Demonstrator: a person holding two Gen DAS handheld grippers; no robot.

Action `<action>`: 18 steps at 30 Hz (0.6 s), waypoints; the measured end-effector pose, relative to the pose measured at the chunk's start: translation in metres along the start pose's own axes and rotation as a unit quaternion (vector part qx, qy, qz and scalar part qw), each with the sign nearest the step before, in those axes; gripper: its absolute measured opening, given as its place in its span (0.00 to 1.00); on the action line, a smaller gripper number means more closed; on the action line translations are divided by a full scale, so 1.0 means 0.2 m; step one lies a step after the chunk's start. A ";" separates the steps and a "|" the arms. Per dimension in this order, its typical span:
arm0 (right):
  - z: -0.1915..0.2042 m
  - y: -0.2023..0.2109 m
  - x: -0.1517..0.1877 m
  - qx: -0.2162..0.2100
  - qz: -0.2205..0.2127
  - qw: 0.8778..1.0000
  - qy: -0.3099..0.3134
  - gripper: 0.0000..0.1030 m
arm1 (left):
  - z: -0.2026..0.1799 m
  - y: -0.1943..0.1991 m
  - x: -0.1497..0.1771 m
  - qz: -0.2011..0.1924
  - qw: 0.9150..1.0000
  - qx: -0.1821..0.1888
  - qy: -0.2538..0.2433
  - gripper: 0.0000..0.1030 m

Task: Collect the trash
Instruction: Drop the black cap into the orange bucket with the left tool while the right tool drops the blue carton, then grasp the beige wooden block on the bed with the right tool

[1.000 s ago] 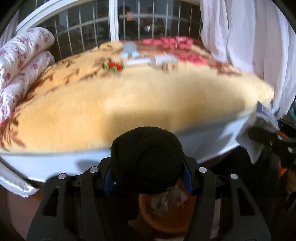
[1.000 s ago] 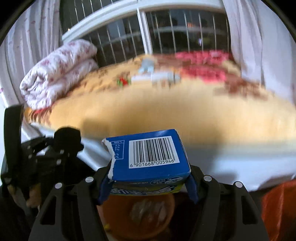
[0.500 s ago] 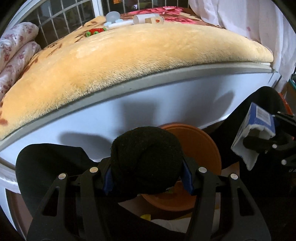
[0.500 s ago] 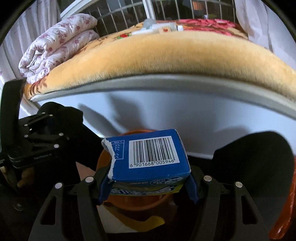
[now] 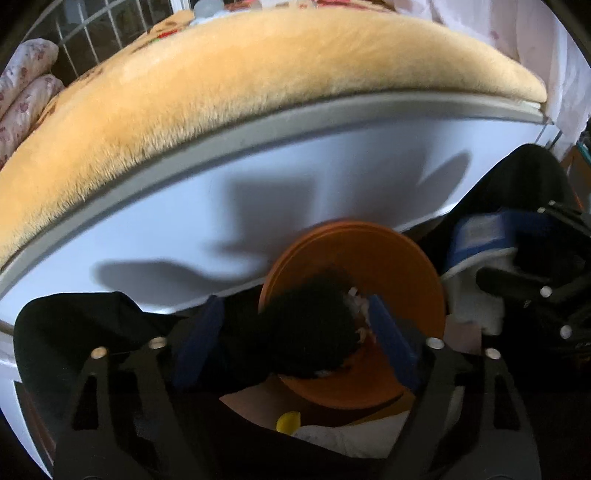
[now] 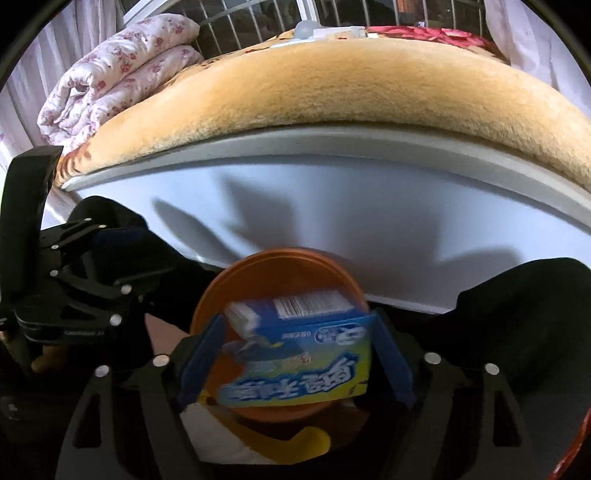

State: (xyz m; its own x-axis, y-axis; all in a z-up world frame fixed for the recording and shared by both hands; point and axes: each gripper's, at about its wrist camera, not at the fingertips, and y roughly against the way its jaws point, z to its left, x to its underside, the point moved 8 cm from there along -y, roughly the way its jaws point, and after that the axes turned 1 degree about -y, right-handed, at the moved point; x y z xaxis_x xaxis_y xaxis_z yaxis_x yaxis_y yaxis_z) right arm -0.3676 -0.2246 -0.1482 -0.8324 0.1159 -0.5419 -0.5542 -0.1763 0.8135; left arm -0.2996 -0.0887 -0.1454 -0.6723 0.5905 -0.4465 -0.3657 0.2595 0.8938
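Bed [image 6: 332, 92] edge above orange bin [image 6: 236, 280]

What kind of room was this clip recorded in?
Most likely a bedroom. A bed covered by a plush yellow blanket fills the view, a rolled floral quilt lies at its far end by a barred window, and an orange trash bin stands beside the bed.

Orange bin [image 5: 417, 258]: near rim hidden behind the black fuzzy bundle [image 5: 314, 332] between the left gripper [image 5: 295, 339] fingers; contents unreadable; blue carton [image 6: 295, 354]: motion-blurred, print illegible, covering the bin's interior ahead of the right gripper [image 6: 295, 354]; small items [image 6: 325, 31] on the bed far beyond it: too small to identify; yellow object [image 5: 289, 422] below the left gripper: partly hidden.
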 end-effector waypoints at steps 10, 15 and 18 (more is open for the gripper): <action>-0.08 0.14 -0.09 -0.007 -0.048 0.998 -0.030 0.76 | 0.08 0.03 -0.01 -0.011 0.999 0.014 0.040 0.78; -0.05 0.28 -0.35 -0.031 -0.092 0.995 -0.007 0.76 | 0.11 0.18 -0.14 -0.075 0.997 -0.008 0.027 0.78; -0.06 0.30 -0.62 -0.028 -0.115 0.993 0.010 0.76 | 0.14 0.27 -0.28 -0.114 0.993 -0.008 0.033 0.78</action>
State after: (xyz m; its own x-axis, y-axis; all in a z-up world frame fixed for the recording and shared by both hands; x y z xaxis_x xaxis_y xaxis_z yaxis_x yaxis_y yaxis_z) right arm -0.2980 -0.2612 -0.0338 -0.6828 0.1392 -0.7172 -0.7286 -0.2015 0.6546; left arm -0.2628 -0.0860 -0.0708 -0.6106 0.4667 -0.6398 -0.5232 0.3688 0.7683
